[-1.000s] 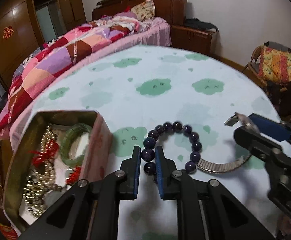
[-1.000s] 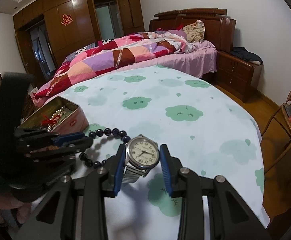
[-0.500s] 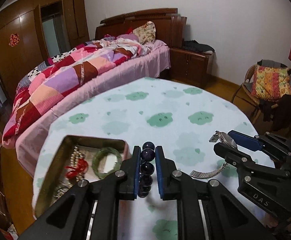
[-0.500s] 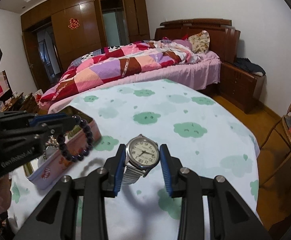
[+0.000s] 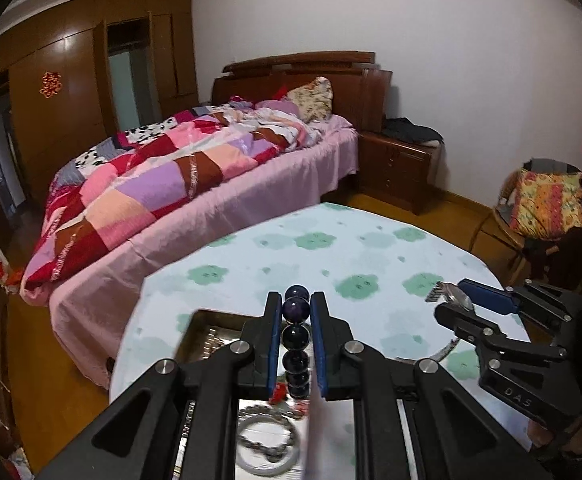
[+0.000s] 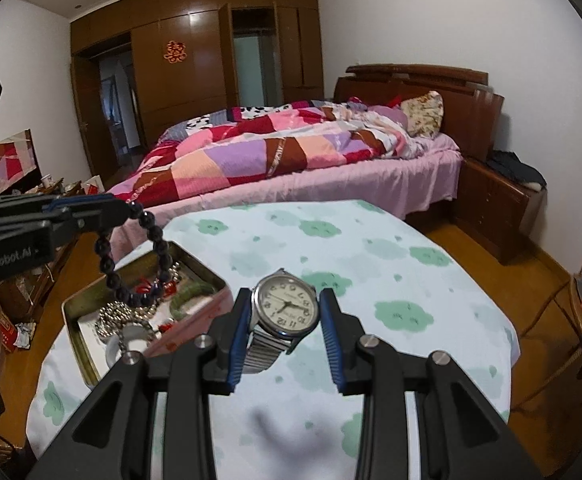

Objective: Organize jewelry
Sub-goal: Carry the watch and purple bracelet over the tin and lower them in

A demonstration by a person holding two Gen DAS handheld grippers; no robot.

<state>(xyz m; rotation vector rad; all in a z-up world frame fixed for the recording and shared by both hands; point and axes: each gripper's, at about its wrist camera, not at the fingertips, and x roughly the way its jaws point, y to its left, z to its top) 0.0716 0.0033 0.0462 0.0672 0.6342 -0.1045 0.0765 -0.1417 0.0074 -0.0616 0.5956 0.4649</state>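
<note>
My left gripper (image 5: 295,312) is shut on a dark purple bead bracelet (image 5: 295,336), which hangs from the fingertips over the open metal jewelry tin (image 6: 87,344); in the right wrist view the bracelet (image 6: 155,236) dangles into the tin. The tin holds a green bangle (image 6: 191,292), a pearl-like bead string (image 6: 119,314) and red tassels. My right gripper (image 6: 285,312) is shut on a silver wristwatch (image 6: 287,306) with a white dial and metal band, held above the table, right of the tin. It also shows in the left wrist view (image 5: 457,300).
The round table (image 6: 371,264) has a pale cloth with green cloud prints. A bed with a patchwork quilt (image 6: 283,152) stands behind it. A wooden nightstand (image 6: 495,204) and a chair with a cushion (image 5: 547,204) stand to the right.
Both grippers have lifted off the table with their items. My left gripper has carried the bracelet up and left over the tin. My right gripper has raised the watch.
</note>
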